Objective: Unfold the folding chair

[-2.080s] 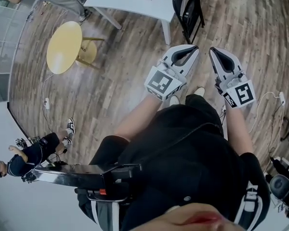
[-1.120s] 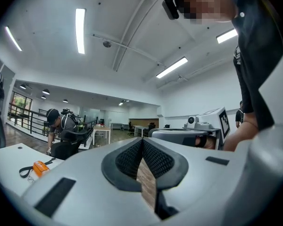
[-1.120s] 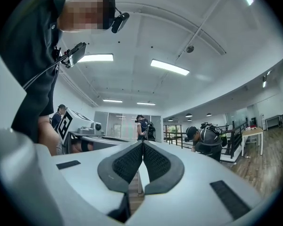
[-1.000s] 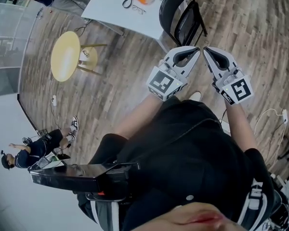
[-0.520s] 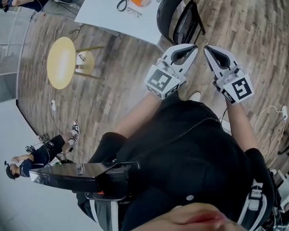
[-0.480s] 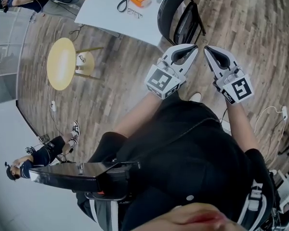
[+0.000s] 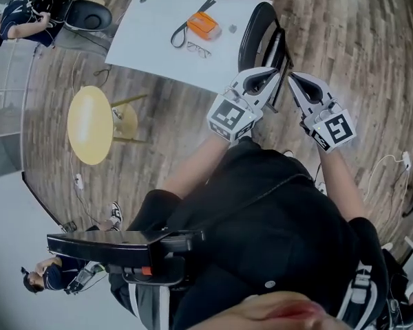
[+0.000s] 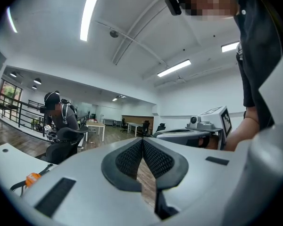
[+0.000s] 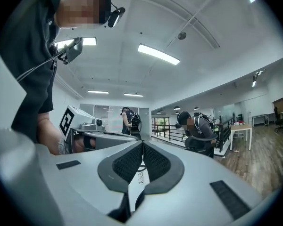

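Folded chair faced by two clenched, empty grippers

The folding chair (image 7: 260, 36) is seen folded flat and stood upright, its long axis vertical, leaned against the edge of the white counter (image 7: 158, 40), directly ahead of both tips. The left gripper (image 7: 280, 70) and right gripper (image 7: 292, 76) are held side by side just short of its frame, about equally near, each with jaws pressed together on nothing

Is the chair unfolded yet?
No, in the head view the chair stands folded flat beside the table, with its seat not swung down.
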